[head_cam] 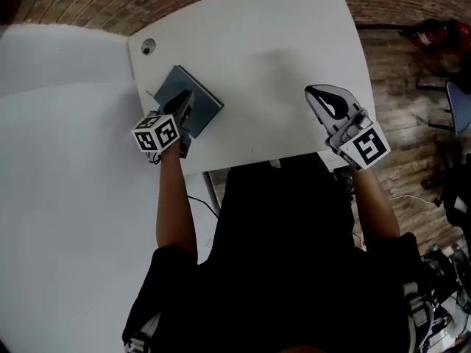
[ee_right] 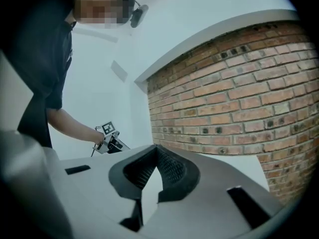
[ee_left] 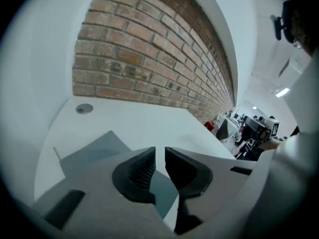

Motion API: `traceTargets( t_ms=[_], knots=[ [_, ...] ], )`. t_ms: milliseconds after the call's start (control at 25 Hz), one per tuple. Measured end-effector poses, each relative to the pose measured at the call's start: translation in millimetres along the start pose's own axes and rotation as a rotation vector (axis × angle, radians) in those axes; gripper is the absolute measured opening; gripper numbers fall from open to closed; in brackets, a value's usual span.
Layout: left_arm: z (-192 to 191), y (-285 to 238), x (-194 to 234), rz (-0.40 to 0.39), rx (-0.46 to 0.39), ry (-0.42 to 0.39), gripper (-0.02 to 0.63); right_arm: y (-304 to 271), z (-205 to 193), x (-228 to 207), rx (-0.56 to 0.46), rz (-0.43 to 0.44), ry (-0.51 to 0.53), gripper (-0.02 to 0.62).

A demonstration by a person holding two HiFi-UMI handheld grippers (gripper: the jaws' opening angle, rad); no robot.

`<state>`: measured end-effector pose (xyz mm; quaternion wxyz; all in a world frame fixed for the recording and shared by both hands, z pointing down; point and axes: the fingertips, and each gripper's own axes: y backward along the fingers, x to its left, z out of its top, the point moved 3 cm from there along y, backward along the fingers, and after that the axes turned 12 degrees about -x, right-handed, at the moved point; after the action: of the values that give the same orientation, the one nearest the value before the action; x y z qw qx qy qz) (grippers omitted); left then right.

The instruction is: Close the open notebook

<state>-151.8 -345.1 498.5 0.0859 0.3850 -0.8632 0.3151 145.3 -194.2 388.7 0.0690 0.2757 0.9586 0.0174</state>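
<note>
Left gripper [head_cam: 187, 98] hovers over seemingly closed notebook [head_cam: 205, 103].

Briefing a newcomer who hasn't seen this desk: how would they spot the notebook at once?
On the white table by the brick wall, go to the left end near the round grommet. The notebook lies flat and askew there, beneath the left tool. It is the only dark grey-blue slab on the white top.

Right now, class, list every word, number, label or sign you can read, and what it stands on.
None readable. The cube on the left gripper and that on the right gripper bear only black-and-white square patterns, no letters; the notebook cover shows no print.
</note>
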Motion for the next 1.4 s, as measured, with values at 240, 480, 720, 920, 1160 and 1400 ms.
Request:
traceTargets(
  t_ms=[240,480,720,920,1160,1400],
  knots=[
    [61,66,-37,-0.042,-0.317,0.02,0.023,-17,32,20,-0.066,0.158,0.018,0.003],
    [89,140,-84,-0.139,-0.481,-0.137,0.017,-38,68,60,-0.135,0.269,0.069,0.003],
    [108,227,-130,-0.199,-0.65,-0.296,0.017,-37,115,106,-0.185,0.331,0.119,0.003],
    [89,299,-167,-0.244,-0.815,-0.39,0.017,-2,130,151,-0.153,0.323,0.183,0.003],
    [26,369,-189,-0.305,-0.868,-0.347,0.017,58,131,215,-0.154,0.26,0.11,0.003],
    [-47,399,-208,-0.379,-0.868,-0.261,0.017,107,101,272,-0.087,0.262,0.09,0.003]
  ],
)
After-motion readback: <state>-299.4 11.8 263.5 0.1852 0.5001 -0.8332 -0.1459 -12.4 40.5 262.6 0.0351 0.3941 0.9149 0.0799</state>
